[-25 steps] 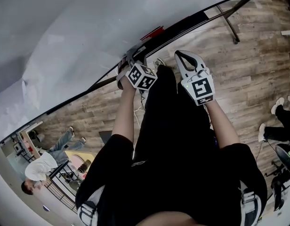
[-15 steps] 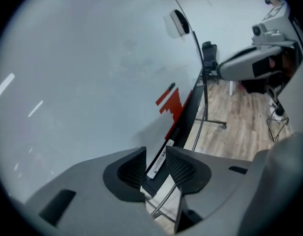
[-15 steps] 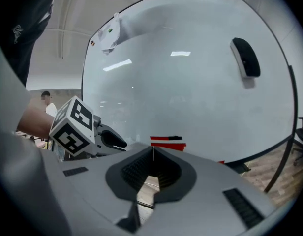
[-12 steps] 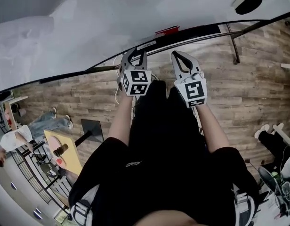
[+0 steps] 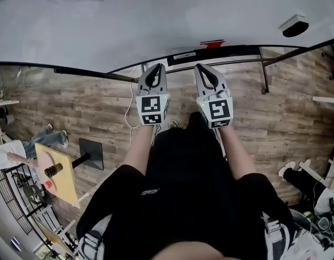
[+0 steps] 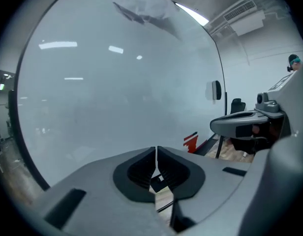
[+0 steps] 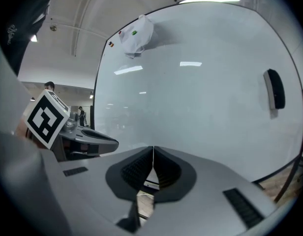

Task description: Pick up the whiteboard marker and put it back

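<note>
Closed and empty, the left claw [image 5: 155, 67] has just been drawing its jaws in, and its own view shows the pads meeting with only board surface beyond them. The right claw [image 5: 204, 68] is in the same state: jaws together, nothing pinched. I have the two side by side, both pointing at the whiteboard [image 5: 156, 20] just above its tray [image 5: 243, 50].

What I take for the whiteboard marker [image 5: 183, 54] is the slim pale thing lying on that tray. It is small in the head view, so I won't swear to it. It sits just ahead of the claw tips, roughly in line with the gap between the two claws, so neither hand is clearly nearer. Its long axis runs along the tray, across my line of reach. Both claws split side to side, which runs along the barrel, so I judge either one would need a wrist roll before it could close across it.

A red piece [image 5: 212, 43] sits on the tray further right, apart from the marker. With the marker on the tray and both claws bare, the put-back looks finished to me
</note>
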`<move>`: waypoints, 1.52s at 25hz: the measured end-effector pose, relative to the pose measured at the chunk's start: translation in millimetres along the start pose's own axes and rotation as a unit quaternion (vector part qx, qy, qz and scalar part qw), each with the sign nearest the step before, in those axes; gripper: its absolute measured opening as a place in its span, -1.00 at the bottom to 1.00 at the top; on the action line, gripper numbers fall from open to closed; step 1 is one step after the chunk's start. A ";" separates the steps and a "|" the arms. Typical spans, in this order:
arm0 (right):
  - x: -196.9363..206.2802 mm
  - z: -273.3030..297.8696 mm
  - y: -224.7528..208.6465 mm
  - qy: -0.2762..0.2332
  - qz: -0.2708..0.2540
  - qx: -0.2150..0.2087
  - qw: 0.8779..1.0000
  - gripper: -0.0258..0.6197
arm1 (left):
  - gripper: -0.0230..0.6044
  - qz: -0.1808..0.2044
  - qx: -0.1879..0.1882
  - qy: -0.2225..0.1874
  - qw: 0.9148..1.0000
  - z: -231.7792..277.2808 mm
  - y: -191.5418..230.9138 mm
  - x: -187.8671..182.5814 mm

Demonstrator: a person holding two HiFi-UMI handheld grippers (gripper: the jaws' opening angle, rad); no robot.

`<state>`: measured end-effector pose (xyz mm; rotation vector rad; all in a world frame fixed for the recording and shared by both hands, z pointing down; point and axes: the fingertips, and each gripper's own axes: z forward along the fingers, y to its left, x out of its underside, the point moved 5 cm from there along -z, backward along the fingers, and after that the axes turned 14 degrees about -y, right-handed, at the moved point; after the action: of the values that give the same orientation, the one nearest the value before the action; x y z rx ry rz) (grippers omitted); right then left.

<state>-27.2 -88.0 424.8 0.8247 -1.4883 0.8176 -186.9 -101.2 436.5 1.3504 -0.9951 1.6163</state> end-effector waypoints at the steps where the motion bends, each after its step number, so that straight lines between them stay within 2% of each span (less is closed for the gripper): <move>1: -4.0 0.9 9.0 -0.004 -0.002 0.001 1.000 -0.90 | -0.88 -0.006 -0.003 -0.007 1.000 -9.9 4.5 -3.2; 6: -22.4 0.7 53.2 -0.017 -0.023 0.004 1.000 -0.91 | -0.90 -0.035 -0.014 -0.035 0.999 -52.9 22.4 -11.1; 17: -45.2 -47.2 111.9 -0.026 -0.065 0.049 0.996 -0.91 | -0.90 -0.049 0.014 -0.066 0.997 -126.3 18.1 -13.3; 23: -58.8 -71.4 111.4 -0.029 -0.068 0.060 0.995 -0.91 | -0.90 -0.050 0.012 -0.091 0.994 -143.7 6.1 -32.3; 32: -91.3 -86.4 88.9 -0.056 -0.063 0.037 0.996 -0.91 | -0.90 -0.056 0.003 -0.120 0.991 -139.5 -31.1 -65.9; 38: -92.6 -94.1 77.4 -0.061 -0.059 0.023 0.996 -0.91 | -0.90 -0.049 -0.016 -0.126 0.991 -136.1 -42.4 -71.6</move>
<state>-41.2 35.9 336.0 1.0030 -1.5155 0.7258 -189.5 34.0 352.1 1.5832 -1.0787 1.3755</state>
